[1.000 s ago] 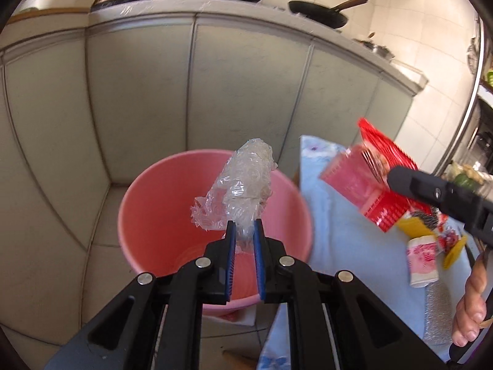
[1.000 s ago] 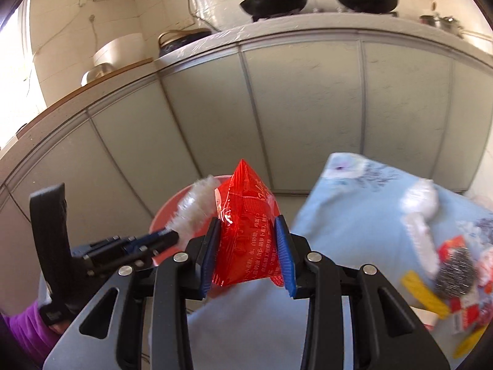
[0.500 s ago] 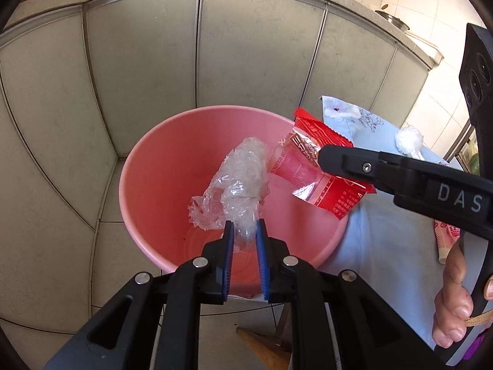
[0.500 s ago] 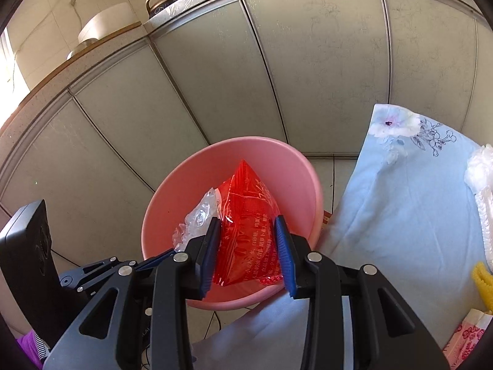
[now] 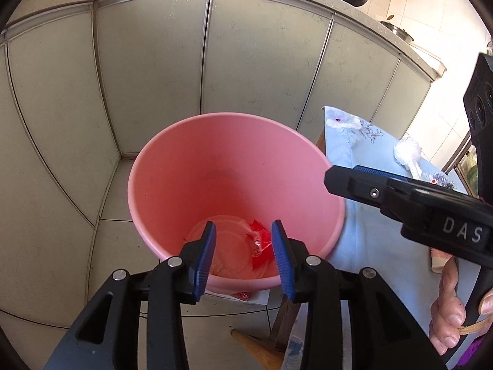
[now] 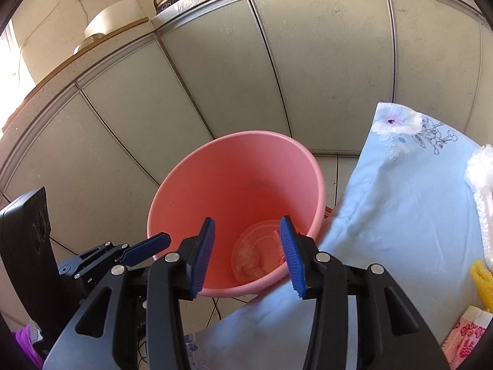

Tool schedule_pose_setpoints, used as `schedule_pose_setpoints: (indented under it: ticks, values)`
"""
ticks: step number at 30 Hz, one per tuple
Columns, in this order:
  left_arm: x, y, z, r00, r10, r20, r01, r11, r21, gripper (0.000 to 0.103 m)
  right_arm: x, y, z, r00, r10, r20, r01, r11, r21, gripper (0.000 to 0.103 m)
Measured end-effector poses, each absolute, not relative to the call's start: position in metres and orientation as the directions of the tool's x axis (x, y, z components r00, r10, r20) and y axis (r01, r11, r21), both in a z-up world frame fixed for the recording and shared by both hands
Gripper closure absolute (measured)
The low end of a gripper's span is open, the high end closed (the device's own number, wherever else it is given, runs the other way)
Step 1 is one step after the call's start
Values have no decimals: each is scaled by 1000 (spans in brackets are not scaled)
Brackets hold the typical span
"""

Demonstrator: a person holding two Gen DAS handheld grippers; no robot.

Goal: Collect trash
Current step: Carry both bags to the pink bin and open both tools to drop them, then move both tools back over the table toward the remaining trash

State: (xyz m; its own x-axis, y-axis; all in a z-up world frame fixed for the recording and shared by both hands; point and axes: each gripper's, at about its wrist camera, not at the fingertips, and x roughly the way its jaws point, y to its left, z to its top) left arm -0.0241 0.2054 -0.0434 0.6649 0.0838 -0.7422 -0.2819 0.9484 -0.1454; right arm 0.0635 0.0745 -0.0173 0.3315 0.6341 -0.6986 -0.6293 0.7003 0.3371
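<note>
Both grippers hang over the pink bucket point(image 5: 172, 166) now. The left gripper point(image 5: 243, 249) has just been opening, jaws spread, nothing between them. The right gripper point(image 6: 246, 246) has just been opening too, jaws apart and empty. Down on the bucket's floor lies the red wrapper point(image 5: 260, 245), crumpled, with the clear plastic point(image 6: 248, 260) beside it. In the left view the right gripper's body reads "DAS" in white letters. Right of the bucket, a blue flowered cloth point(image 6: 400, 191) carries more trash: a white plastic wad point(image 5: 406, 152) and a pink printed packet point(image 6: 465, 333), its print unreadable.
</note>
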Motion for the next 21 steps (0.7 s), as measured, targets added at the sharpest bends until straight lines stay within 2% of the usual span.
schedule_pose_setpoints:
  ticks: [13,21]
  values:
    - [-37,177,-10,755,25,-655,-204,959,-199,66,36,13,15,470,603,-644,-595,756,273,58]
    - [-37,141,4,770,-47,-636,-105,974,-199,66,19,-39,30,556,554,-620,-552,803,224,58]
